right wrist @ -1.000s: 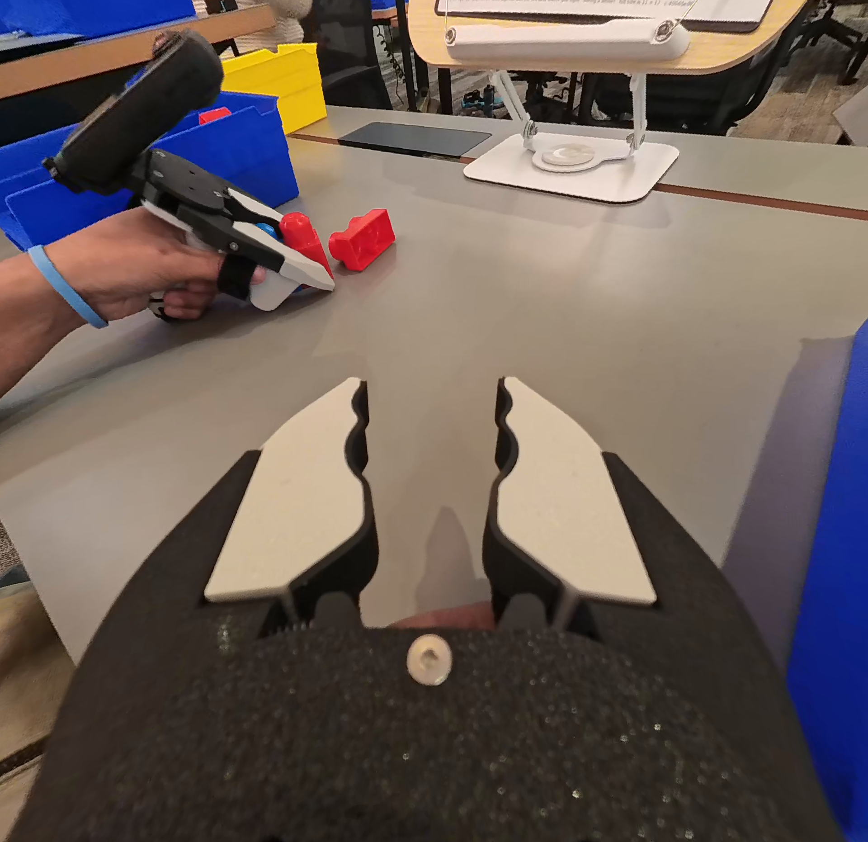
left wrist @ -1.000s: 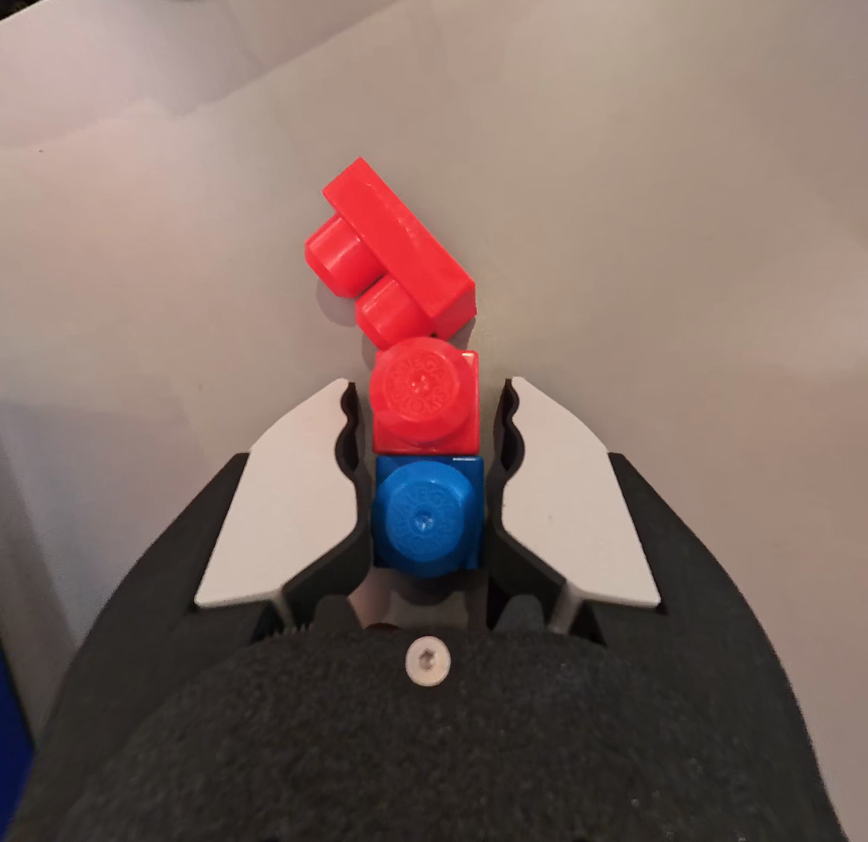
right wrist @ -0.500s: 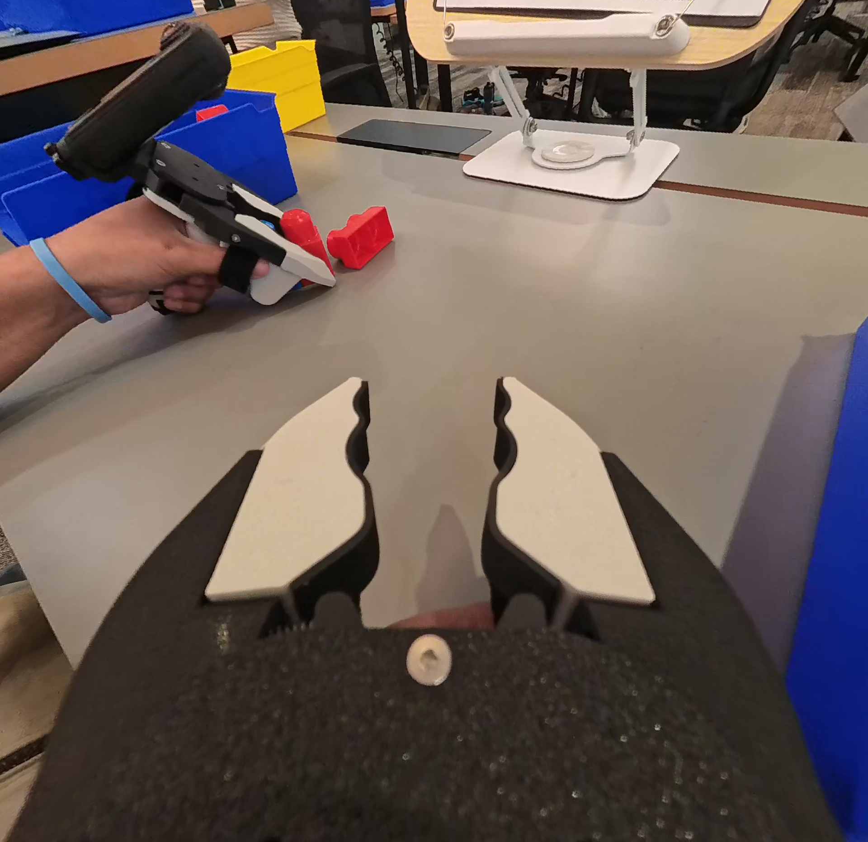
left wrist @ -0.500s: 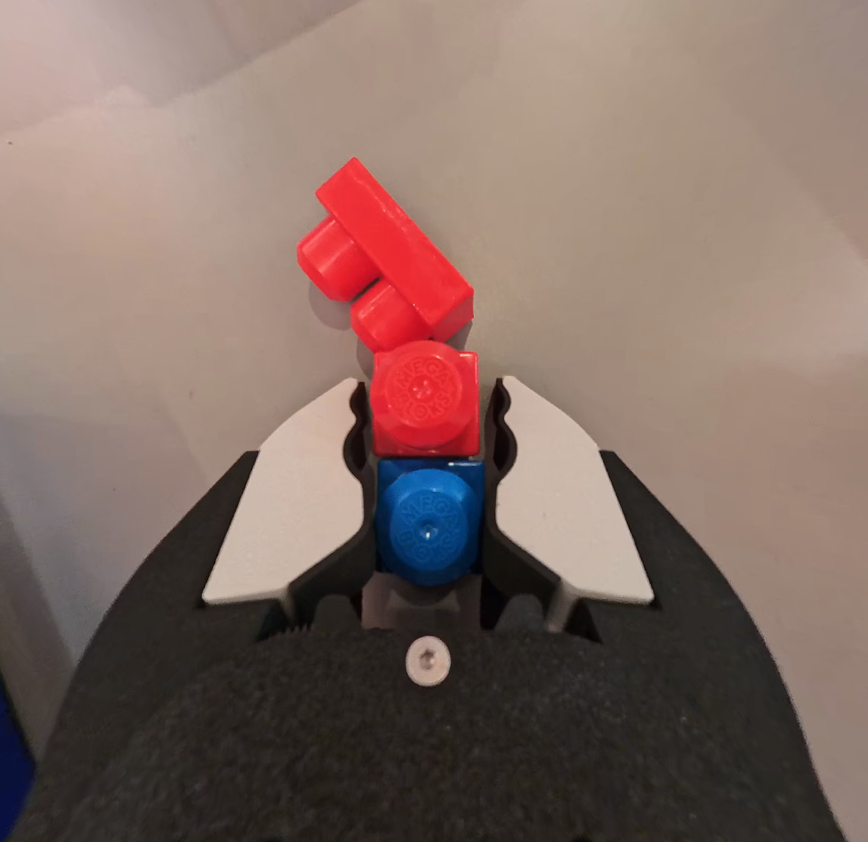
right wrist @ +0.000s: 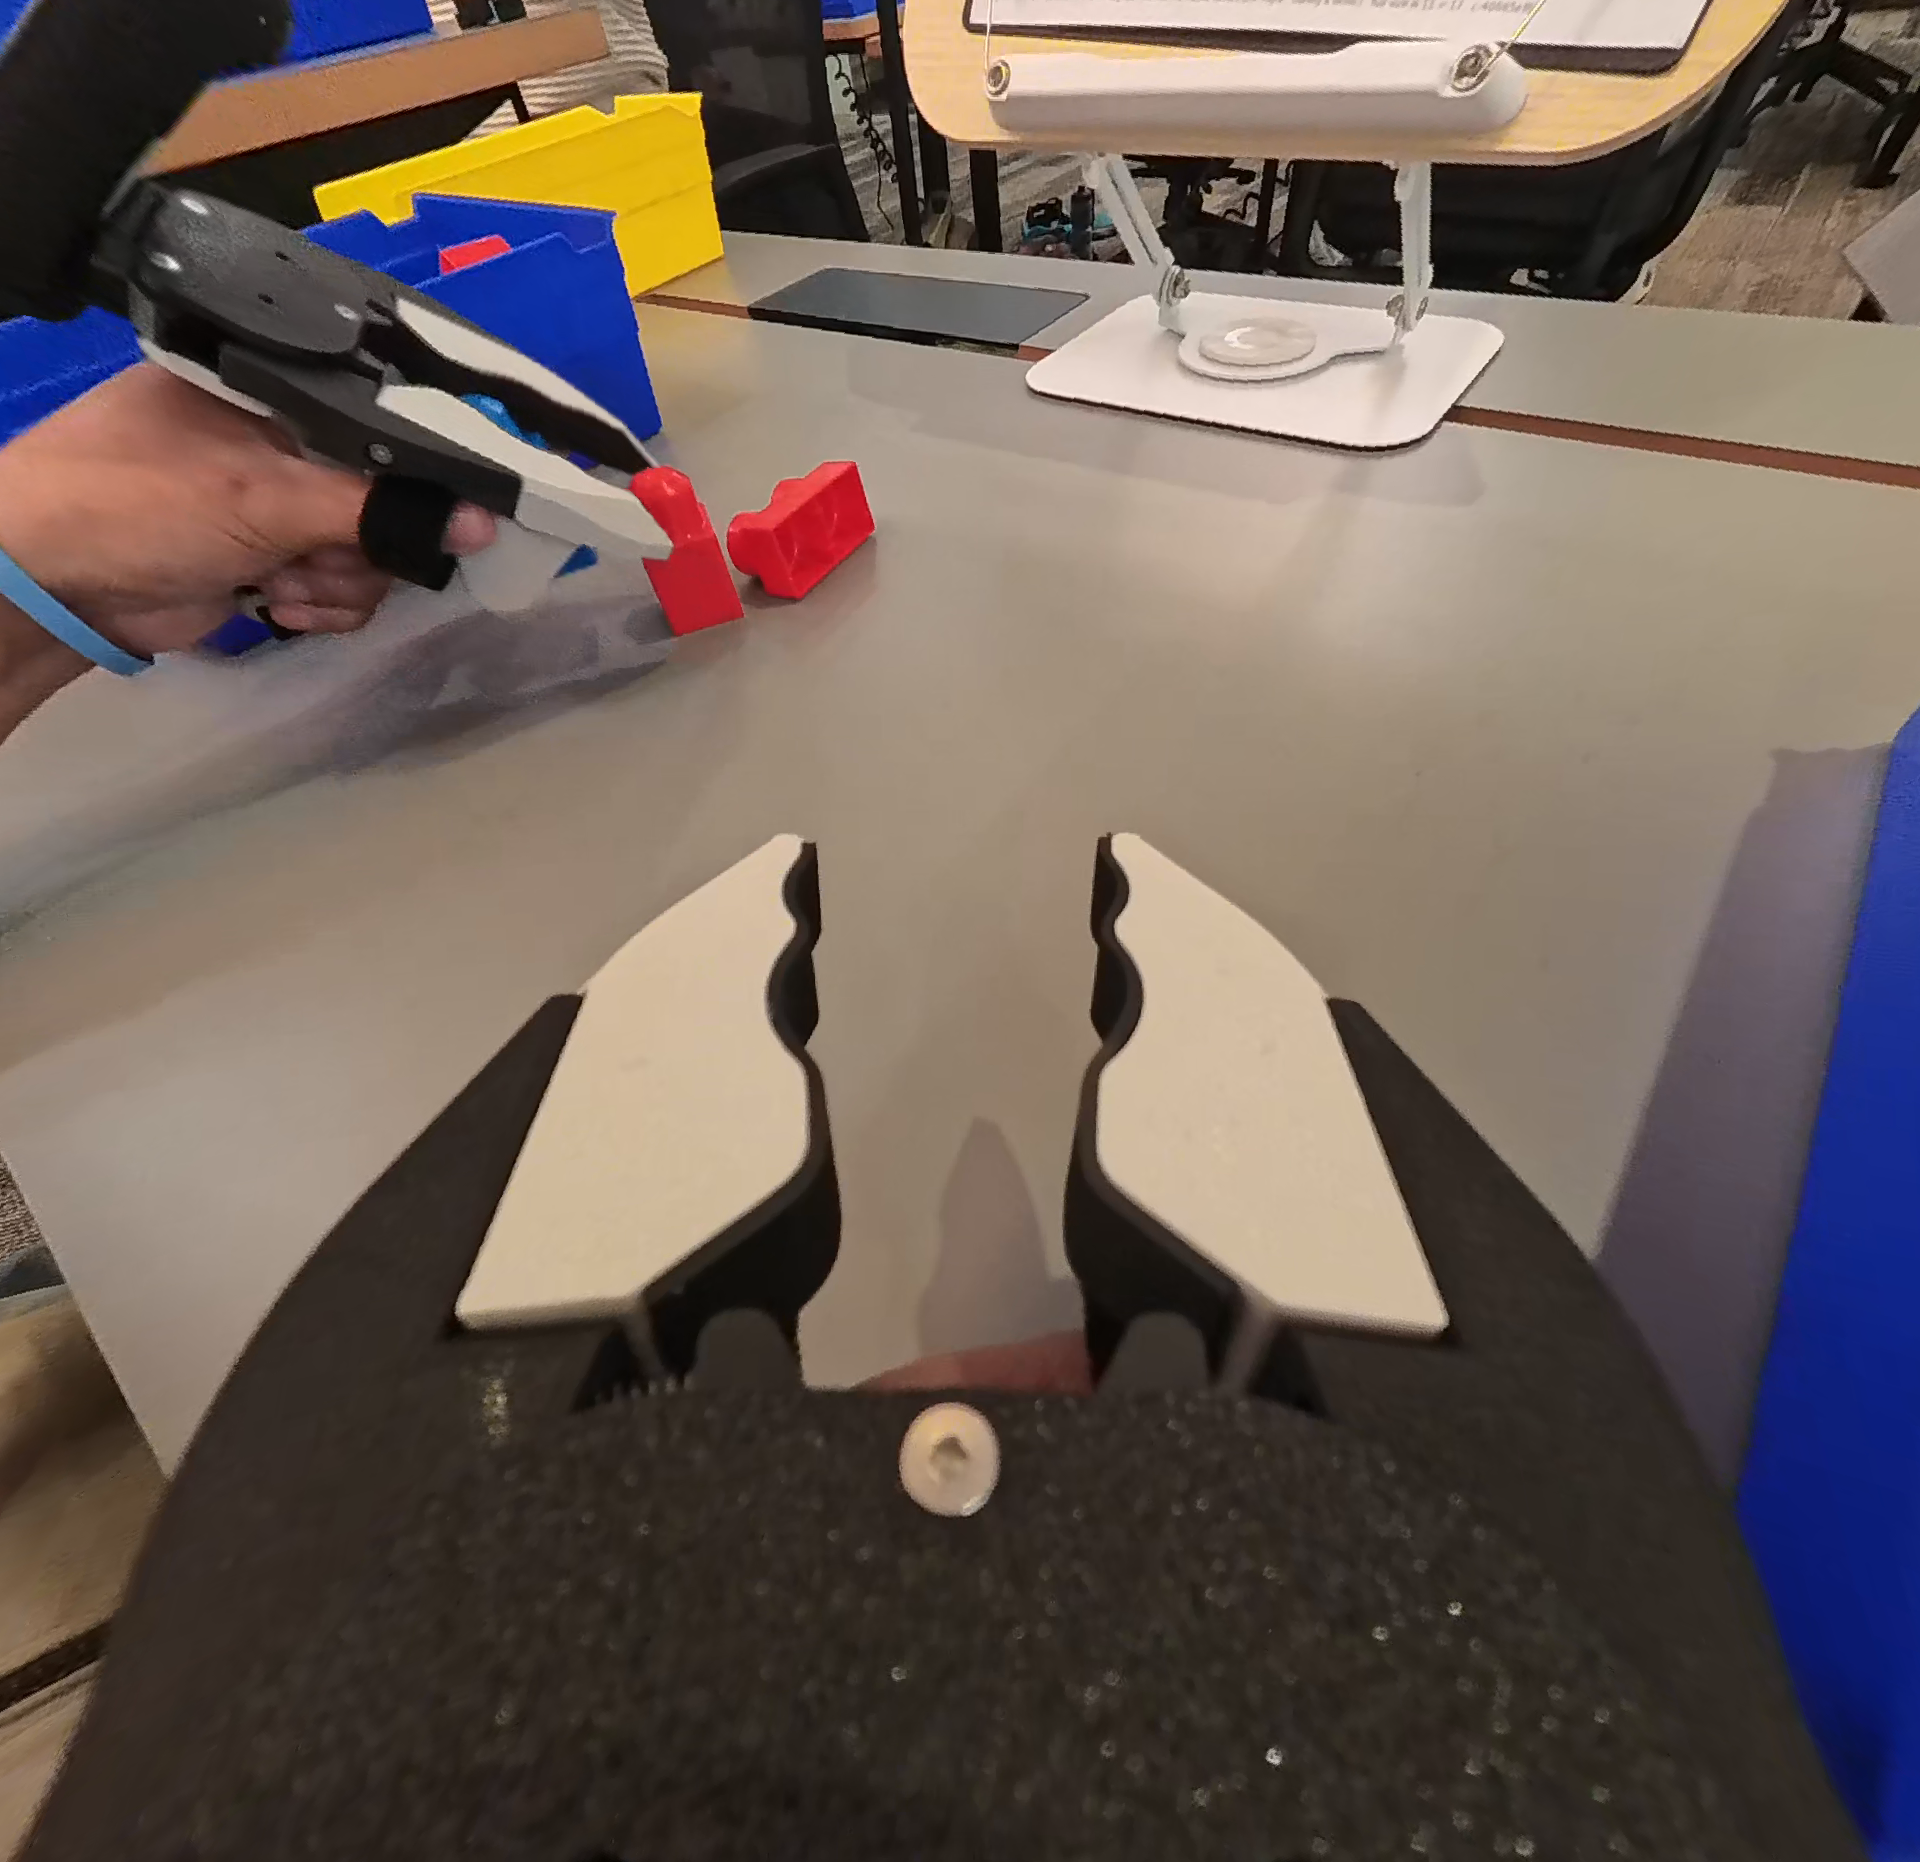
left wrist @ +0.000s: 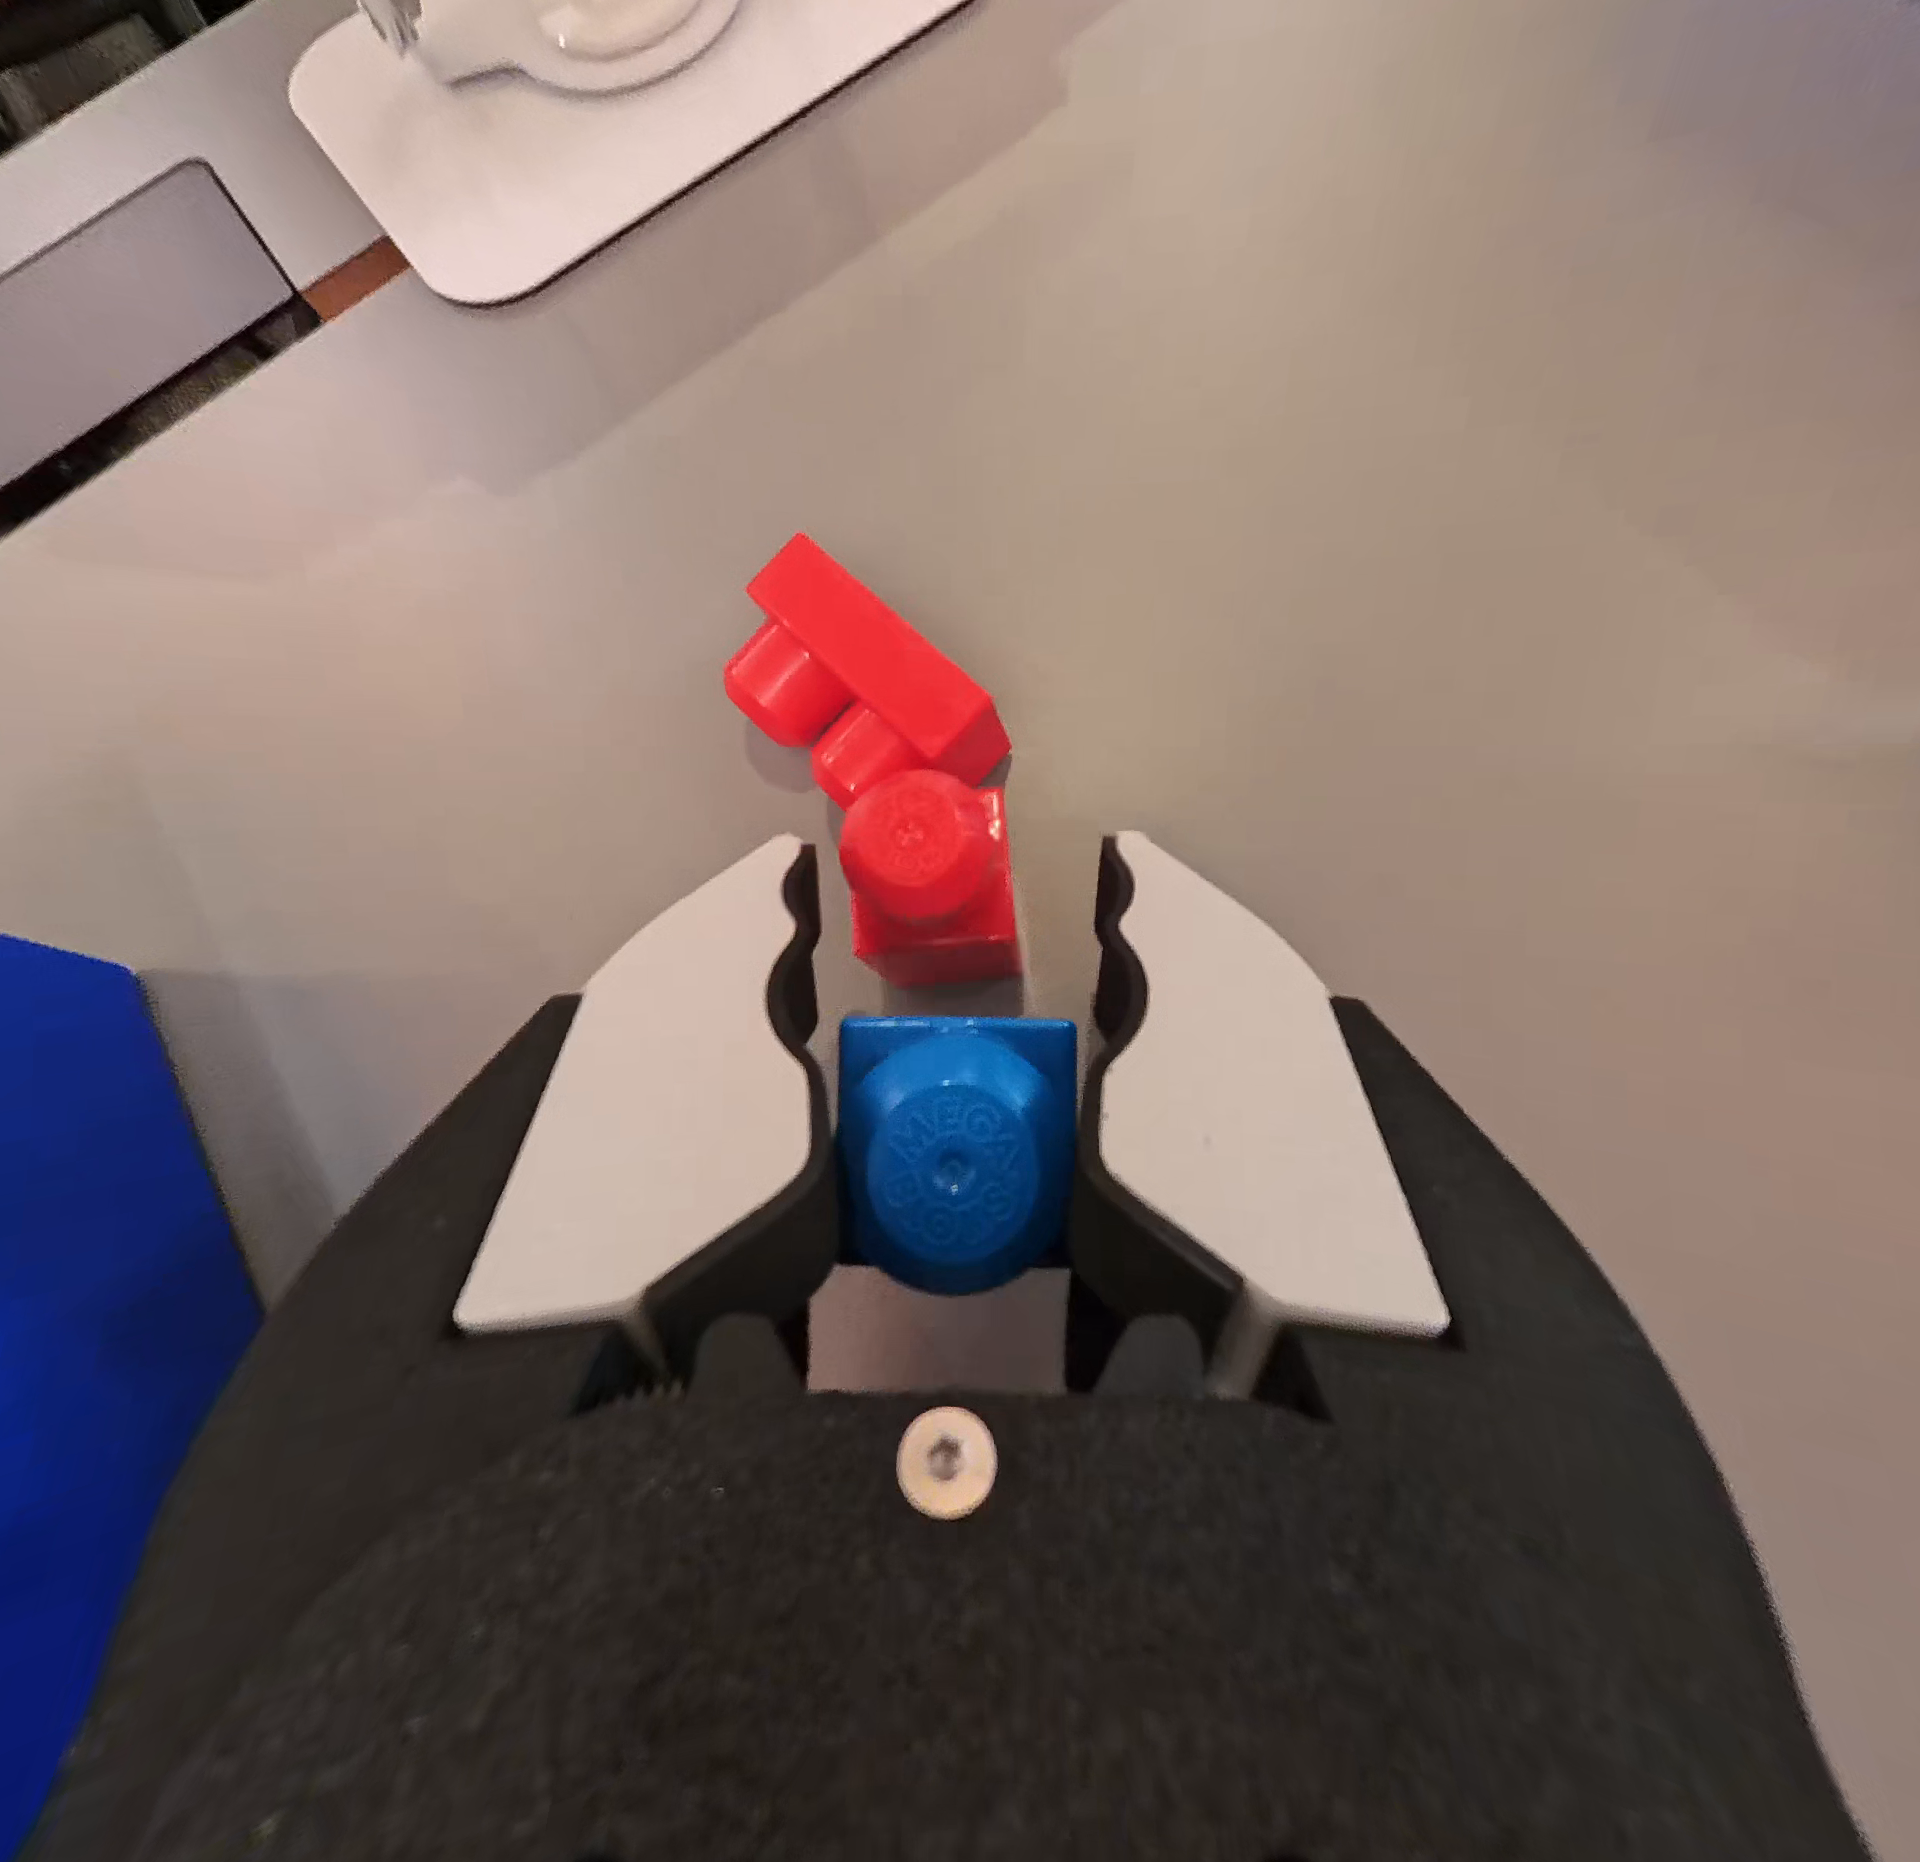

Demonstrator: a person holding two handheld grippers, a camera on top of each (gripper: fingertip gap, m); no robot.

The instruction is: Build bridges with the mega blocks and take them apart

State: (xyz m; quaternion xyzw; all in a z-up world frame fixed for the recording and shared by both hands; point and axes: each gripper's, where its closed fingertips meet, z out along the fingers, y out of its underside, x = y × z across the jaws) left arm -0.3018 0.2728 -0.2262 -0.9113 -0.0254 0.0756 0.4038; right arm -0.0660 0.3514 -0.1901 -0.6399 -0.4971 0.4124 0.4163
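My left gripper [left wrist: 953, 846] is shut on a blue one-stud block [left wrist: 951, 1158], gripped deep between the fingers with the stud facing the camera. Ahead of it a red one-stud block [left wrist: 935, 893] stands tilted on the grey table [left wrist: 1455, 565], between the fingertips but apart from them. It leans against a red two-stud block [left wrist: 873, 669] lying on its side. The right wrist view shows the left gripper [right wrist: 634, 508] raised off the table, the blue block [right wrist: 494, 415] in it, and both red blocks [right wrist: 691, 560] [right wrist: 805, 529]. My right gripper [right wrist: 954, 846] is open and empty above the table.
Blue bins [right wrist: 520, 285] and a yellow bin [right wrist: 582, 181] stand at the table's back left. A white stand base [right wrist: 1268, 368] and a dark pad [right wrist: 920, 306] lie at the back. Another blue bin [right wrist: 1849, 1189] is at my right. A hand [right wrist: 187, 524] holds the left gripper. The tips of one gripper are about 25 centimetres away from the tips of the other.
My left gripper closed on the blue block and lifted it away from the red one-stud block, which stayed on the table and tipped. The right gripper has not moved.
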